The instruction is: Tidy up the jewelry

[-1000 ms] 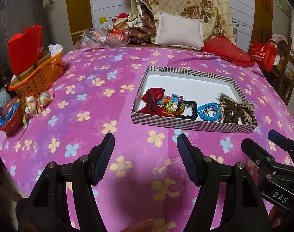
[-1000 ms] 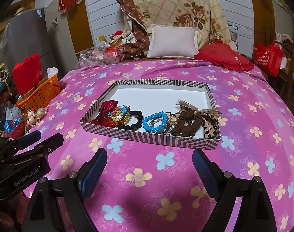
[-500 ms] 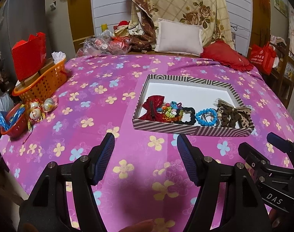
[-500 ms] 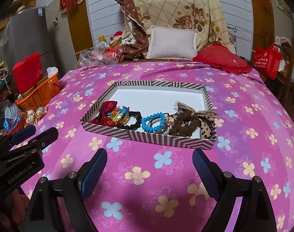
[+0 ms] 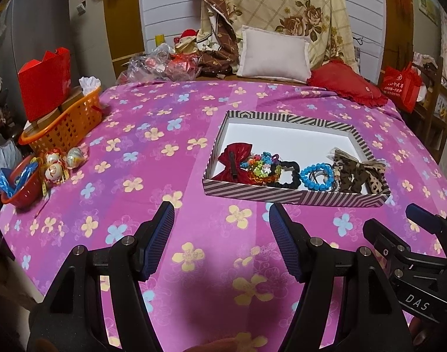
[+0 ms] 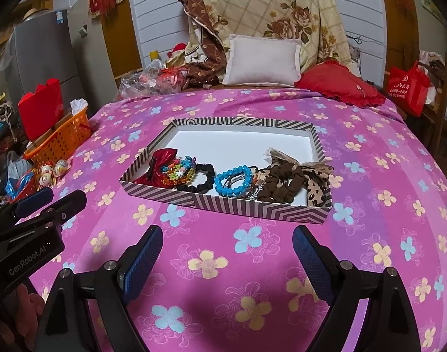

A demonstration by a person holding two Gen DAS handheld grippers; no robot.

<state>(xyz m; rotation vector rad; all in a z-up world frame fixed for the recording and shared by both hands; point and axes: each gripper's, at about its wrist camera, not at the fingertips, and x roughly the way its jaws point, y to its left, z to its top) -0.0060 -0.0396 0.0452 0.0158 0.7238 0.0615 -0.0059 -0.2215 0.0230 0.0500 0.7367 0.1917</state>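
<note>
A shallow striped box [image 5: 293, 197] [image 6: 223, 204] lies on the pink flowered cloth. Along its near side lie a red bow [image 5: 233, 162] [image 6: 160, 162], a multicolour bead bracelet [image 5: 261, 167] [image 6: 179, 172], a black scrunchie [image 5: 291, 173] [image 6: 201, 180], a blue bead bracelet [image 5: 315, 177] [image 6: 232, 180] and a leopard-print bow [image 5: 355, 173] [image 6: 293, 180]. My left gripper [image 5: 222, 226] [image 6: 47, 201] is open and empty, above the cloth short of the box. My right gripper [image 6: 227, 248] [image 5: 399, 220] is open and empty, also in front of the box.
An orange basket [image 5: 63, 121] [image 6: 59, 140] with a red bag [image 5: 45, 83] stands at the left edge, with ornament balls [image 5: 62, 162] and a red bowl [image 5: 18, 190] near it. Pillows [image 5: 273, 54] and a red cushion [image 5: 343, 86] lie behind the table.
Both grippers have drawn back and risen a little, so the box looks smaller and farther. Both stay open. The items in the box have not moved.
</note>
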